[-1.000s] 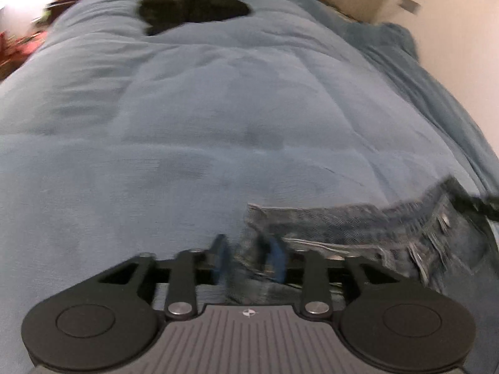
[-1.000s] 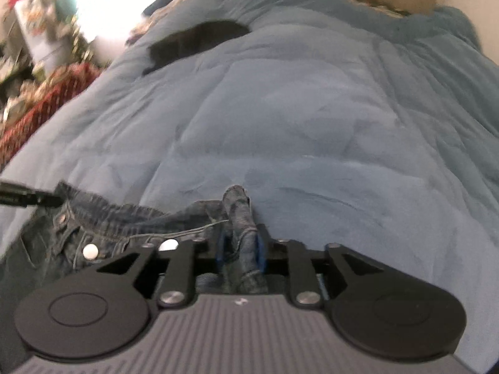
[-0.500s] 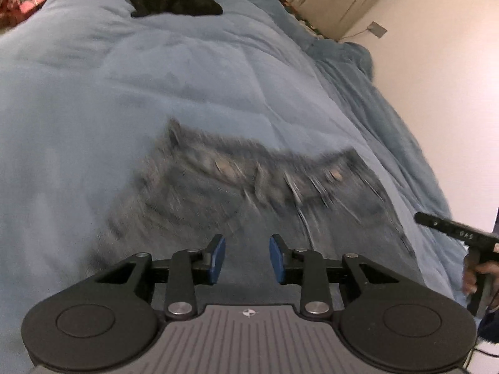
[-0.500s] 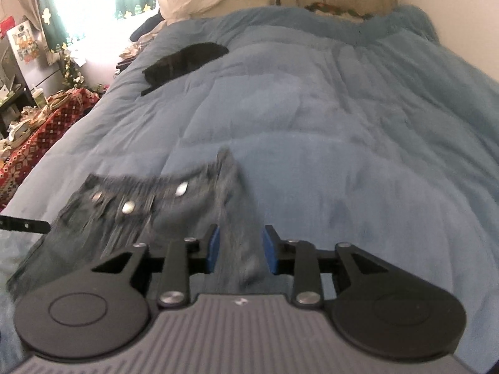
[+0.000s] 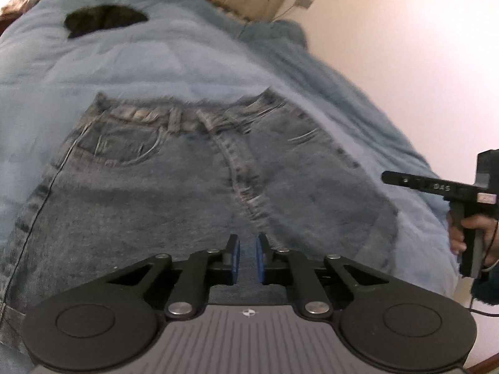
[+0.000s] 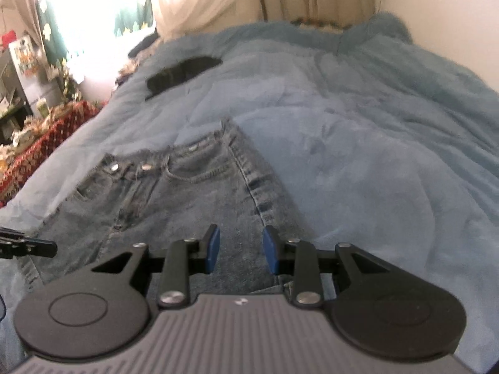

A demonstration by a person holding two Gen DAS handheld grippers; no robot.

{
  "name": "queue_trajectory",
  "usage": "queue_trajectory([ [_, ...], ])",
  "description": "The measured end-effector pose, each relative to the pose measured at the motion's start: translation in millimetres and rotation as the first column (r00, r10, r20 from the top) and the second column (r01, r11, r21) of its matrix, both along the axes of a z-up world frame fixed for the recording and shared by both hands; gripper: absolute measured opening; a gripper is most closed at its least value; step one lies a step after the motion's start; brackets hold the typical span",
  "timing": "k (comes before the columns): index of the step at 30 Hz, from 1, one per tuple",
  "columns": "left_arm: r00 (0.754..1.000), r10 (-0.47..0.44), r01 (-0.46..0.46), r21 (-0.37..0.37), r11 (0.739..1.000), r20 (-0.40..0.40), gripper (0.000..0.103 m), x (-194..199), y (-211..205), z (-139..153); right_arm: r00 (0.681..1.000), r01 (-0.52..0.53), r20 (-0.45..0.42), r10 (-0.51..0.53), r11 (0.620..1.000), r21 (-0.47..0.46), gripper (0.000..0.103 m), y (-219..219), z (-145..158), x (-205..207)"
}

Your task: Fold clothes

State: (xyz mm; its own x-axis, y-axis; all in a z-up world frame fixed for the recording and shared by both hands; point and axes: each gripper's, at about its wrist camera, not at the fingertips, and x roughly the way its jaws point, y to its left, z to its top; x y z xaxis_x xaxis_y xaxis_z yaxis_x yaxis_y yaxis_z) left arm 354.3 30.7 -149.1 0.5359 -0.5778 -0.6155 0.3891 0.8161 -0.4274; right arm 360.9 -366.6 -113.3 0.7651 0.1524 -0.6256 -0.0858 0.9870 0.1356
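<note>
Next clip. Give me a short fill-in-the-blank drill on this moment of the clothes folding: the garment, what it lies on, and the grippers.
1. The jeans lie spread out on a ____ blanket.
2. Between the blue fingers of the right gripper there is ____ held.
3. Near the far end of the bed lies a ____ garment.
4. The jeans' waistband points ____ from the left gripper.

Missing words: blue; nothing; black; away
</note>
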Motion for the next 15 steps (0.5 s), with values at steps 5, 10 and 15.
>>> queue_trajectory([
  [5, 0.992, 0.035, -0.033, -0.018, 0.999, 0.12, 0.011, -38, 2, 17, 0.991, -0.006, 0.13, 0.006, 1.0, -0.001, 0.04, 6, 14, -50],
  [10, 0.986, 0.079, -0.072, -0.052, 0.996, 0.149, 0.011, -90, -1, 25, 0.987, -0.012, 0.16, 0.015, 1.0, -0.023, 0.04, 19, 18, -107],
  [15, 0.987, 0.017, -0.017, -0.001, 1.0, 0.159, 0.011, -125, -21, 35, 0.982, -0.053, 0.183, 0.05, 0.999, 0.011, 0.043, 14, 28, -149],
])
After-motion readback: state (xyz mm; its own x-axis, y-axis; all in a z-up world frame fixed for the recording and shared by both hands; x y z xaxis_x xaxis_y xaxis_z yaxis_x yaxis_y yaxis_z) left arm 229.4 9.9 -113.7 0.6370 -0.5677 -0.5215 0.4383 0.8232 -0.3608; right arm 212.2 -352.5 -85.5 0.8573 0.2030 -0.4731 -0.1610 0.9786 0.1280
